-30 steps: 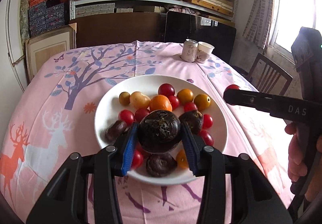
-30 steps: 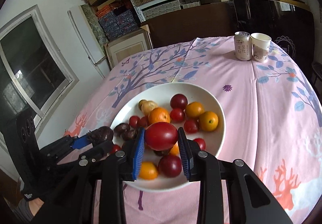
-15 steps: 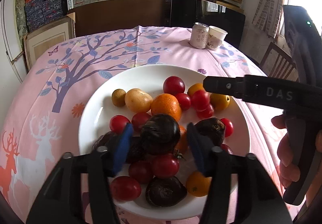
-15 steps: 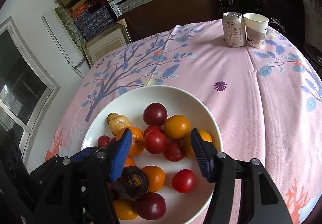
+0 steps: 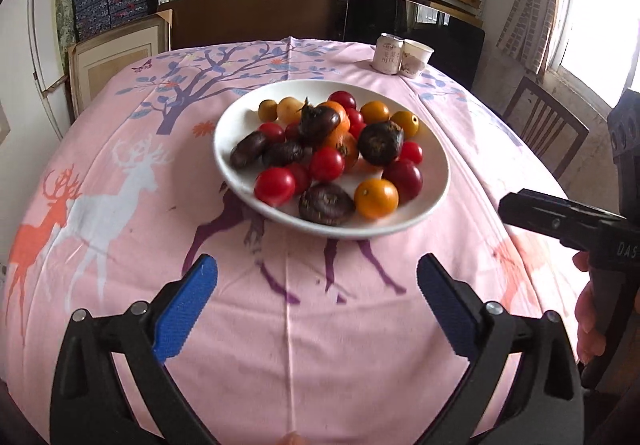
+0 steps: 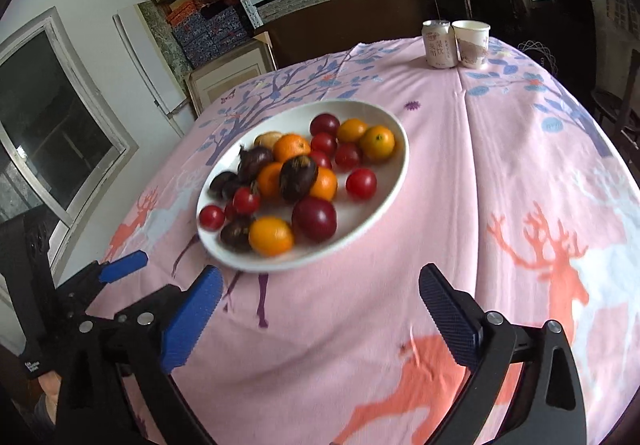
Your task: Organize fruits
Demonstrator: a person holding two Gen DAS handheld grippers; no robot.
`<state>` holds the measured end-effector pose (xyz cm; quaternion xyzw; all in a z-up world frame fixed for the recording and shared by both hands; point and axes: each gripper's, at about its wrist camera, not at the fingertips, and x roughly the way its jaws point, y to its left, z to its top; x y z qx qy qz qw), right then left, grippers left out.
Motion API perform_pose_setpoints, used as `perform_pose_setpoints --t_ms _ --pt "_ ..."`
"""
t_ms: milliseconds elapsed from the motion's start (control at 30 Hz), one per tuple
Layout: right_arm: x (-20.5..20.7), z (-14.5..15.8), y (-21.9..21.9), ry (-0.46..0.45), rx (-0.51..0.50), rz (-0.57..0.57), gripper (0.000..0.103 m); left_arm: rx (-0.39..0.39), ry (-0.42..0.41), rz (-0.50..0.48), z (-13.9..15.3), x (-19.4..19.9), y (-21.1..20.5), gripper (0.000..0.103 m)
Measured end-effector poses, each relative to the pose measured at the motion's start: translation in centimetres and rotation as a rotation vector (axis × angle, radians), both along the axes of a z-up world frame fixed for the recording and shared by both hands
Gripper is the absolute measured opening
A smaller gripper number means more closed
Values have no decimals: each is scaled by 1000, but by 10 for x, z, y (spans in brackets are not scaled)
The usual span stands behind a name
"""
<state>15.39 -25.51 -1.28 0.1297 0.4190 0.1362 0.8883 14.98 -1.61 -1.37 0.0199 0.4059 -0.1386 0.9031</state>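
Blue-padded claws (image 5: 316, 277) wide, angled downward

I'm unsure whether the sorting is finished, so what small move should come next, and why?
Probably none beyond holding both grippers back. All the fruit sits piled in the white plate, nothing loose on the tablecloth. The left gripper and right gripper have just been opening, jaws wide with nothing between them, short of the plate.

Two wrist views — angled down, left and right of the shared plate (image 5: 438, 187) — near.
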Motion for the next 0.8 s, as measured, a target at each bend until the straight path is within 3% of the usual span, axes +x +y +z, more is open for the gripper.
perform_pose_setpoints --t_ms 100,200,433,633,800 --pt "-32 -9 4 23 -15 -3 99 -6 -26 31 8 -38 13 98" --pt "-65 -5 9 -4 -58 -26 99 -4 -103 61 25 -80 21 98" --pt "-145 36 12 -118 -75 -39 99 74 -225 103 61 -160 18 98" --pt "-191 70 -4 -234 -88 -55 99 72 -278 87 81 -193 11 98" --pt "-197 78 -21 -270 -65 -107 99 69 -291 98 87 -192 4 98"
